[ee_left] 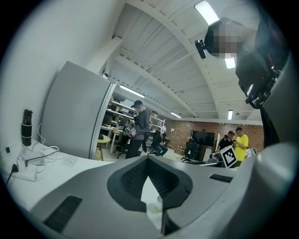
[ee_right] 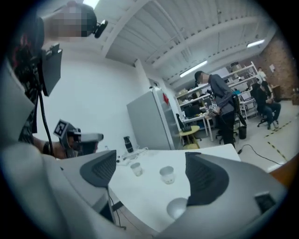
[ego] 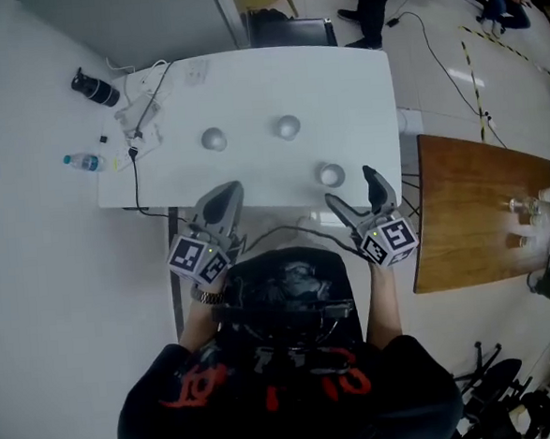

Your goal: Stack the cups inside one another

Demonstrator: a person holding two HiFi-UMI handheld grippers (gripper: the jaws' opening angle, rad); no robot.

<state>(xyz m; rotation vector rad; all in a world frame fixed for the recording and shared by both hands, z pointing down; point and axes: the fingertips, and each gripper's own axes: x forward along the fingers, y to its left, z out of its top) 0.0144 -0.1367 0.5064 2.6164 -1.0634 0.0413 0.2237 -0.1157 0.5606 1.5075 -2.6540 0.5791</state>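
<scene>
Right gripper (ego: 350,188) is spread wide, empty, beside the near cup (ego: 330,174); left gripper (ego: 225,197) is pinched shut on nothing. Middle cup (ego: 288,127) and left cup (ego: 214,139) sit farther up the table (ego: 247,84). Probably light and tippy, so pinch a rim wall.

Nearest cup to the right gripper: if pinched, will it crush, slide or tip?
That cup looks small and thin-walled, so probably light and easily squashed by a firm pinch. It stands free on the smooth white table, so a nudge would likely slide or topple it. The open right gripper seems wide enough to straddle it.
</scene>
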